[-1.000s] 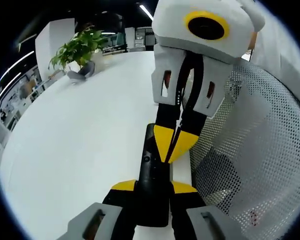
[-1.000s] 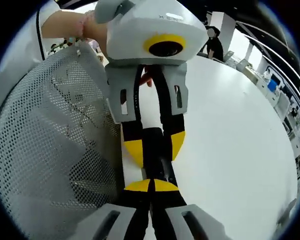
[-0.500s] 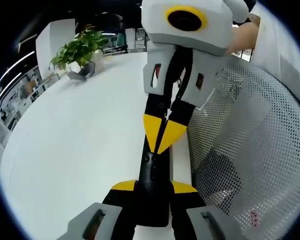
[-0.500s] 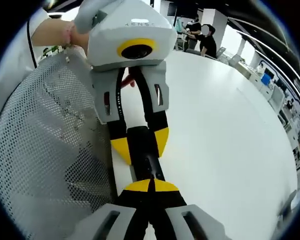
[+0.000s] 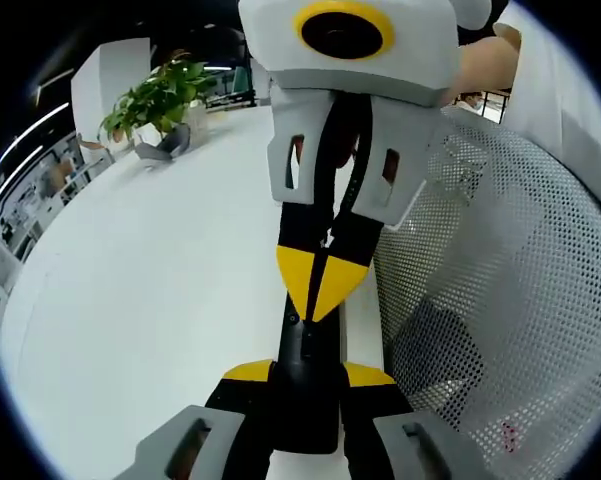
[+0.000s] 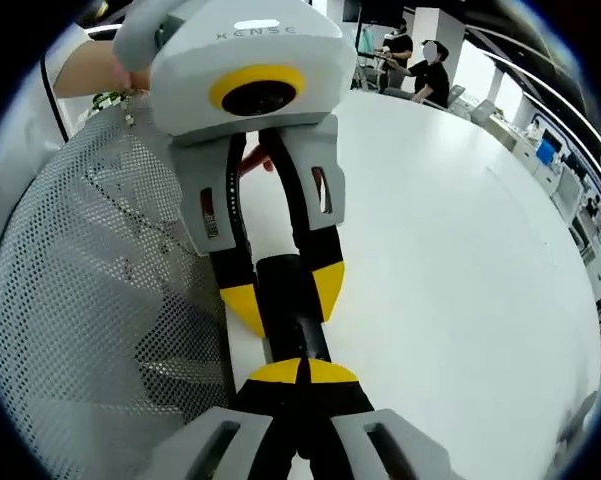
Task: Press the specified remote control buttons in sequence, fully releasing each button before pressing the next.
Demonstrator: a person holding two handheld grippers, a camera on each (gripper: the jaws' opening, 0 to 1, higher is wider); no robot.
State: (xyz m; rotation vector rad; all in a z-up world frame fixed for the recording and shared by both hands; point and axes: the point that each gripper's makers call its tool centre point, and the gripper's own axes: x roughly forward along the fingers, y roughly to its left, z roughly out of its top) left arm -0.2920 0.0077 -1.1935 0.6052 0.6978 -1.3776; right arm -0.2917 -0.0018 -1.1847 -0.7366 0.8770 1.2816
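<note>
1. Left gripper view: the left gripper (image 5: 308, 375) pinches the near end of the black remote control (image 5: 305, 350) between its yellow-tipped jaws. The remote runs toward 12 o'clock over the white table (image 5: 160, 290), near the table's edge.
2. The right gripper (image 5: 322, 290) comes in from 12 o'clock, jaws pressed together into one yellow point. That point sits on or just above the remote's face; contact cannot be told.
3. Right gripper view: the right gripper (image 6: 302, 372) shows the same closed tip low at 6 o'clock over the remote control (image 6: 292, 310). The left gripper (image 6: 282, 295) reaches in from 12 o'clock and clamps the remote's far end.
4. Doing the press well, as I judge it: keep the holding grip steady and level, bring the closed tip straight down on one button only, then lift fully clear before shifting to the next. A slanted push could slide the remote in the grip or catch a neighbouring button.
5. Count: one remote, two grippers, one white mesh chair back (image 5: 500, 300) at 3 o'clock, one potted plant (image 5: 160, 100) at 10 o'clock, two people (image 6: 420, 55) far off at 1 o'clock in the right gripper view.
</note>
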